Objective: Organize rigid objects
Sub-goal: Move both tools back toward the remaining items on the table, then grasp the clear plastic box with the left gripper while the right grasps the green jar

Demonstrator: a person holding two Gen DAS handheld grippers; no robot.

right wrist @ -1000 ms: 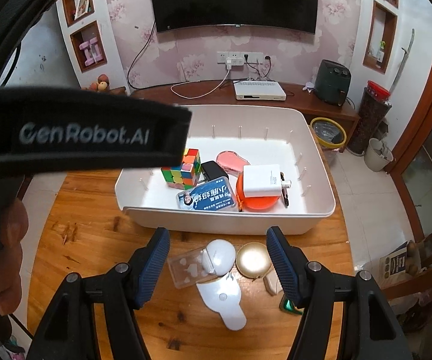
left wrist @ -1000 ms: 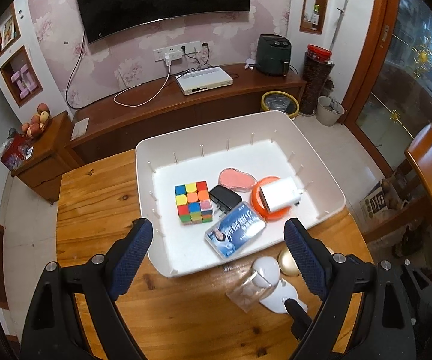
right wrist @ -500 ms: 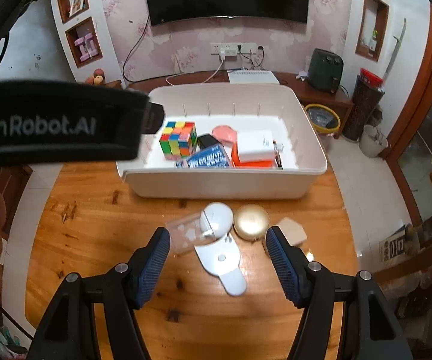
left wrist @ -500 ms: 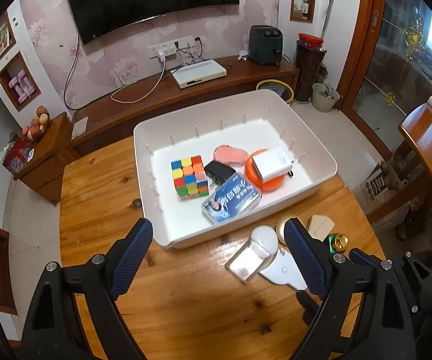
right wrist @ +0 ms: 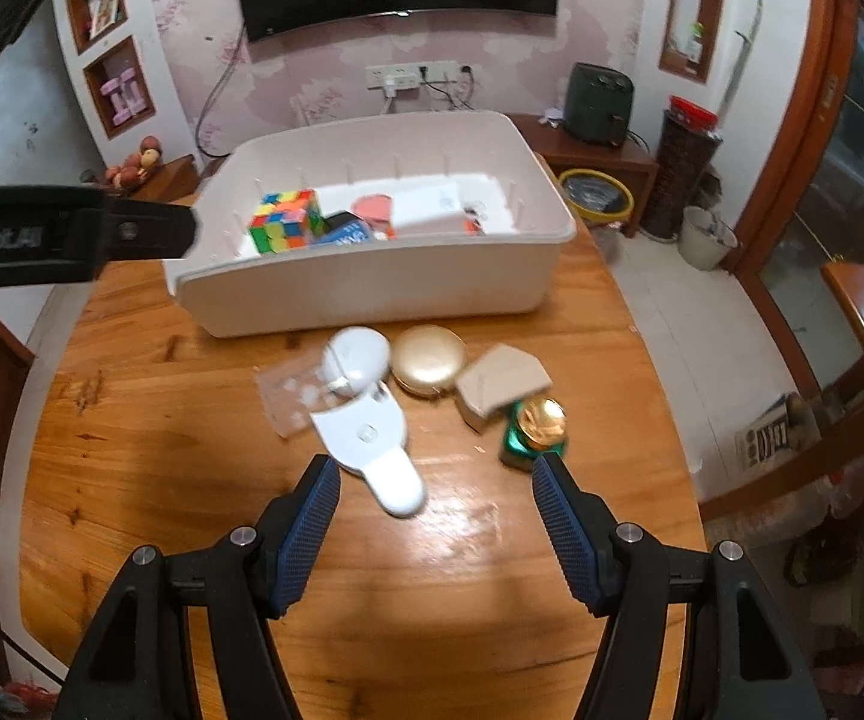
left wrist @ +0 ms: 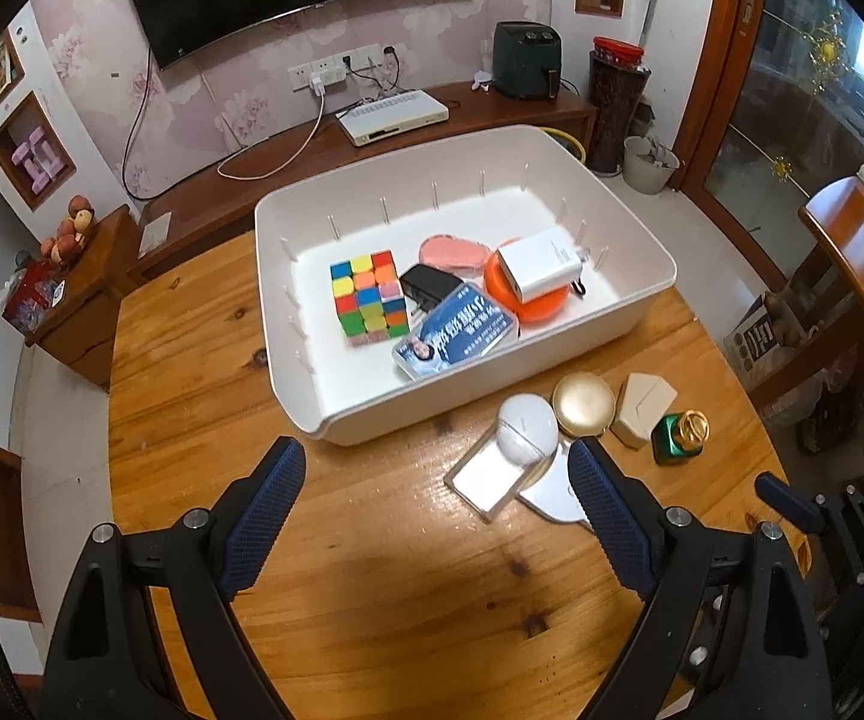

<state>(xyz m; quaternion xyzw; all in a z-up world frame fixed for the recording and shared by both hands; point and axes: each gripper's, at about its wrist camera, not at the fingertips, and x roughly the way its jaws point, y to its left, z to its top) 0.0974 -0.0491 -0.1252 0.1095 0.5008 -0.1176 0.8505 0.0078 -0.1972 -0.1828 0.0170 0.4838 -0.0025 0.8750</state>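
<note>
On the table near the bin | white scoop: light, stiff, slick; grip its handle | left gripper, right gripper: jaws released, empty

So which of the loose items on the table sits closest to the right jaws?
The white paddle-shaped piece: its rounded handle end reaches down between the open right jaws, while the gold compact, beige box and green bottle lie farther out.
</note>
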